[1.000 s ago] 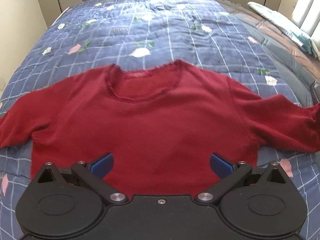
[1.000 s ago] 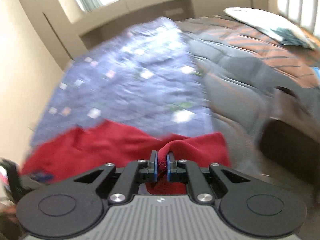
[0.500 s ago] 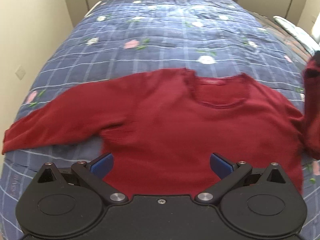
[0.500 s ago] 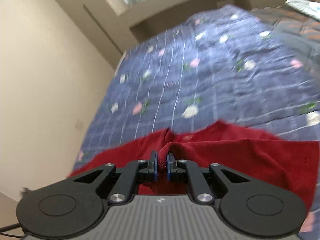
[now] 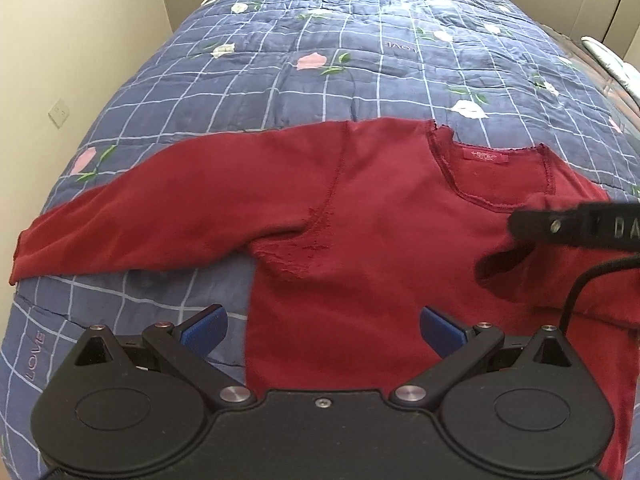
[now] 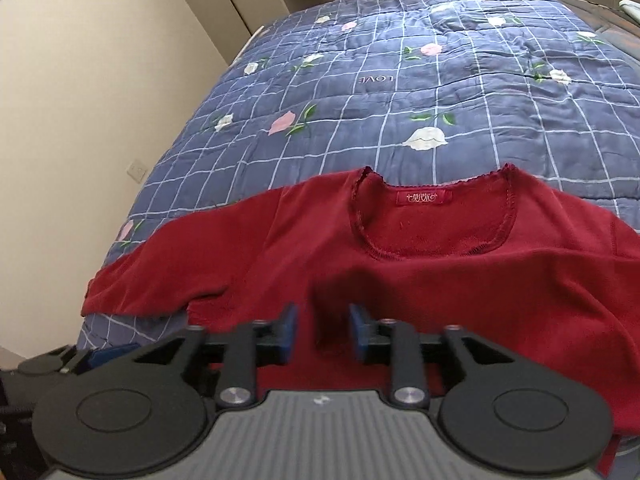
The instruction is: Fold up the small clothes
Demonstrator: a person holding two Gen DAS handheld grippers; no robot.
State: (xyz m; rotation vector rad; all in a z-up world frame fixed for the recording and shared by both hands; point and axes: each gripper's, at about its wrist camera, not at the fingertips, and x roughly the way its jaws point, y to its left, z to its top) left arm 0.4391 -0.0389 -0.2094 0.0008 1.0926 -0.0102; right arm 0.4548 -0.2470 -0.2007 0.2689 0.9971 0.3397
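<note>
A dark red sweater (image 5: 360, 216) lies face up on the blue checked quilt (image 5: 320, 60), collar away from me. Its left sleeve (image 5: 160, 216) stretches out flat. The other sleeve (image 6: 460, 280) is folded inward over the chest. My right gripper (image 6: 323, 334) hangs just above that sleeve's end. Its jaws are opening, with red cloth below the gap and neither pad pressing on it. One of its black fingers (image 5: 560, 226) juts in at the right edge of the left wrist view. My left gripper (image 5: 323, 328) stands open above the sweater's lower left corner, holding nothing.
A beige wall with a socket (image 5: 59, 113) runs along the bed's left side, and the quilt drops off there. A pale pillow (image 5: 612, 60) lies at the far right. A black cable (image 5: 580, 280) hangs from the right gripper over the sweater.
The right gripper carried the sleeve end leftward across the sweater, came down, and its jaws parted from the cuff. The left gripper shifted left along the hem and stayed open.
</note>
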